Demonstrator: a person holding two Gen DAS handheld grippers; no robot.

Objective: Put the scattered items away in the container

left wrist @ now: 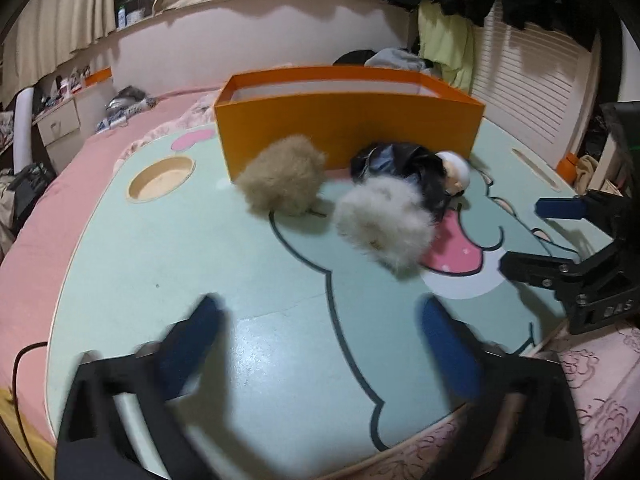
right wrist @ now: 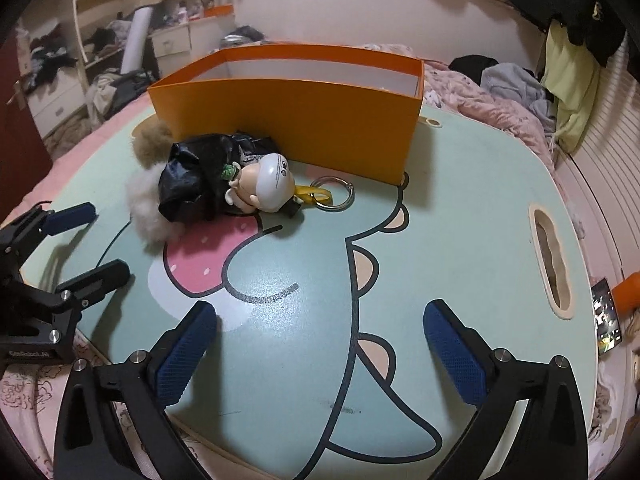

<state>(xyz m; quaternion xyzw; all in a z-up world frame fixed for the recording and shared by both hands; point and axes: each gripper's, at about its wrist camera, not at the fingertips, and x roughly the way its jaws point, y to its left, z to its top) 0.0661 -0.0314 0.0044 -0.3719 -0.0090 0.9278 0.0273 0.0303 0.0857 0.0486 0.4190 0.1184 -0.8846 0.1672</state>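
The scattered items are lying on the cartoon-printed table (right wrist: 460, 208), bunched against the near wall of the orange box (right wrist: 288, 120), which is standing open-topped with nothing showing above its rim. A tan pompom (left wrist: 282, 178) is sitting just in front of the box wall. A white pompom (left wrist: 384, 220) is lying on the near side of a crumpled black bag (right wrist: 196, 172), touching it. A helmeted figure keychain (right wrist: 264, 188) is resting against the bag, with its metal ring (right wrist: 334, 194) lying just in front of the box.

In judgement, the task is standing at its first step: no item is lifted, and both tools are approaching the cluster. The next move is calling for one gripper to advance toward the box and straddle a single item, probably a pompom, before closing.

The left gripper (left wrist: 320, 348) is hovering over bare table, well short of the box, its fingers spread wide and holding nothing. The right gripper (right wrist: 320, 344) is likewise spread fully, touching nothing.
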